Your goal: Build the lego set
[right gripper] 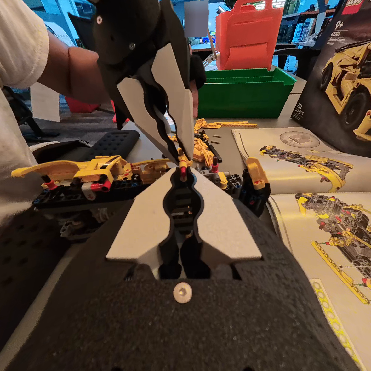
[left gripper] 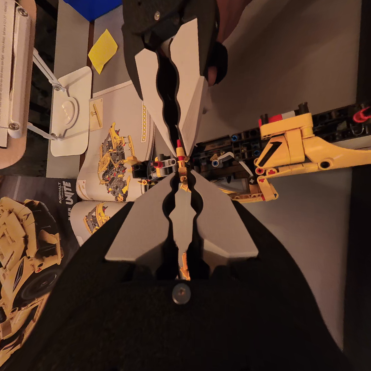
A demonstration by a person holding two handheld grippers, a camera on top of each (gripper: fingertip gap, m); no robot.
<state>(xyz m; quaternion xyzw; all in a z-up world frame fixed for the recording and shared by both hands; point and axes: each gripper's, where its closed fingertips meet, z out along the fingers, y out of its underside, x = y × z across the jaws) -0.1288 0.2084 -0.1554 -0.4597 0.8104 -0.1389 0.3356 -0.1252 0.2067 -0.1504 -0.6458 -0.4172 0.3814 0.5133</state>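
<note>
left hand-held gripper (left gripper: 183, 176) fills the lower frame, clenched on a small yellow-and-red lego piece (left gripper: 180, 158) at centre. right hand-held gripper (left gripper: 180, 149) reaches down from the top, gripping the same piece. behind, mid-right, the half-built yellow-and-black car (left gripper: 281, 148) lies on the bench (left gripper: 281, 70); instruction booklet (left gripper: 112, 152) mid-left.

Glossy plastic car model (right gripper: 84, 176), matt white fingers (right gripper: 144, 224), glossy paper booklet (right gripper: 301, 164).

Yellow-and-black lego car (right gripper: 84, 180), green bin (right gripper: 245, 94), seemingly orange-red bag (right gripper: 247, 34).
</note>
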